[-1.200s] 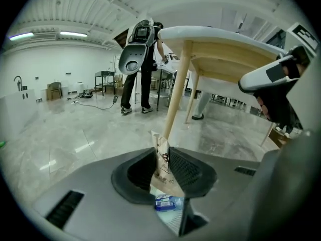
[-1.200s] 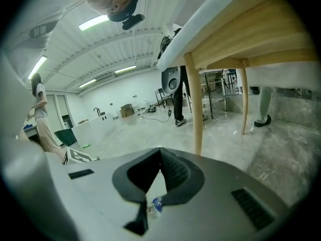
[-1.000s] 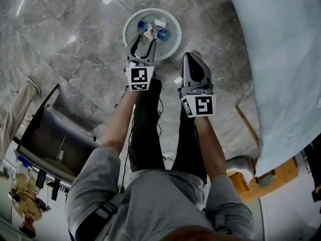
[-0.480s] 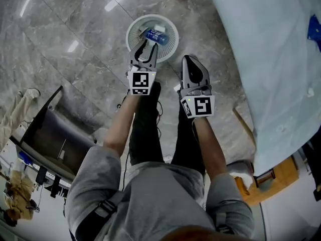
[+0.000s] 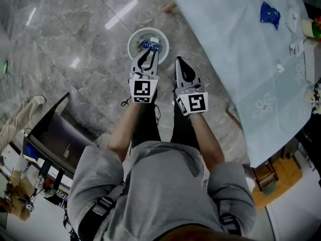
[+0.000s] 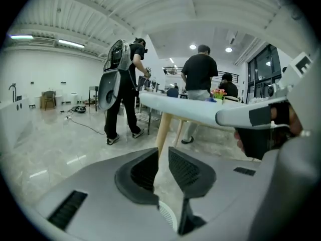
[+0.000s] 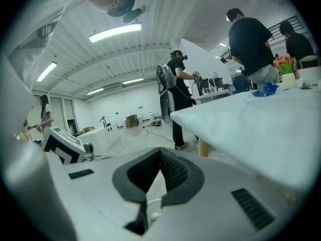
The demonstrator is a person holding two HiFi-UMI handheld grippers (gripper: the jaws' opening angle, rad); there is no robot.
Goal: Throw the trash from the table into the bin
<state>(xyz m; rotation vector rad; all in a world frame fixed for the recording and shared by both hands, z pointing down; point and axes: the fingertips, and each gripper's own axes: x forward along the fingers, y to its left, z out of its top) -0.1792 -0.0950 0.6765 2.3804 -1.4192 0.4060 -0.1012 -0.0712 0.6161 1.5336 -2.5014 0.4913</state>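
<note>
Head view: camera high overhead, facing steeply down onto the left gripper (image 5: 149,51), the right gripper (image 5: 179,60), the bin (image 5: 131,40) on the floor (image 5: 75,34) far below, and the table (image 5: 241,59) at right. Gripper views: each camera sits close behind its own jaws, facing almost level outward. All three views share the table's near edge.
</note>
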